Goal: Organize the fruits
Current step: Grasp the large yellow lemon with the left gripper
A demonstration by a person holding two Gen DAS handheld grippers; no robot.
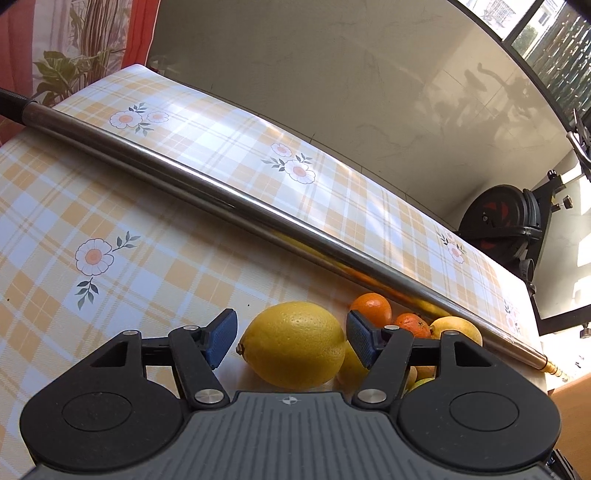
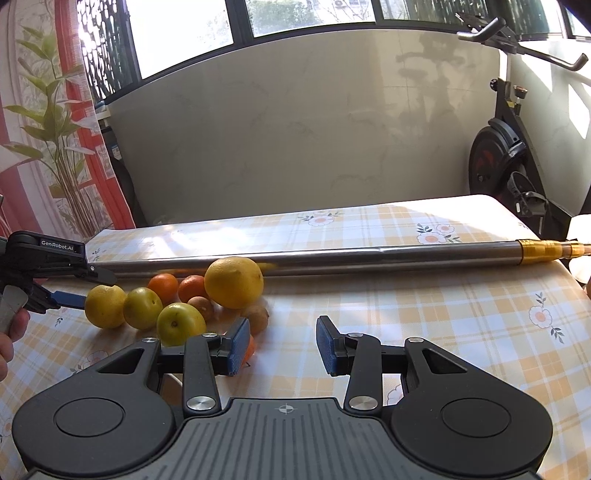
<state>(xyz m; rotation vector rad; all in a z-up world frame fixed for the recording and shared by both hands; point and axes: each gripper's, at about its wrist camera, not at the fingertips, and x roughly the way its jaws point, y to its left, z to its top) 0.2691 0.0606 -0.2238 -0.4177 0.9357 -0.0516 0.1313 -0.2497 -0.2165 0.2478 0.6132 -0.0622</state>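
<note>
Lemon (image 1: pixel 293 345) between parted left hand-held gripper (image 1: pixel 291 341) pads, table (image 2: pixel 424 332) rightward bare

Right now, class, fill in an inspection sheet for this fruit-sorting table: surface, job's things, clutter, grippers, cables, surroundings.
Surface: checked flowered tablecloth.
Job's things: lemon at the left end of a fruit cluster; two oranges, green fruits, a large yellow fruit.
Clutter: metal pole lying across the table behind the fruit.
Grippers: left gripper open, straddling the lemon; right gripper open, nothing between.
Cables: nothing seen.
Surroundings: exercise bike, curtain, windows.
</note>
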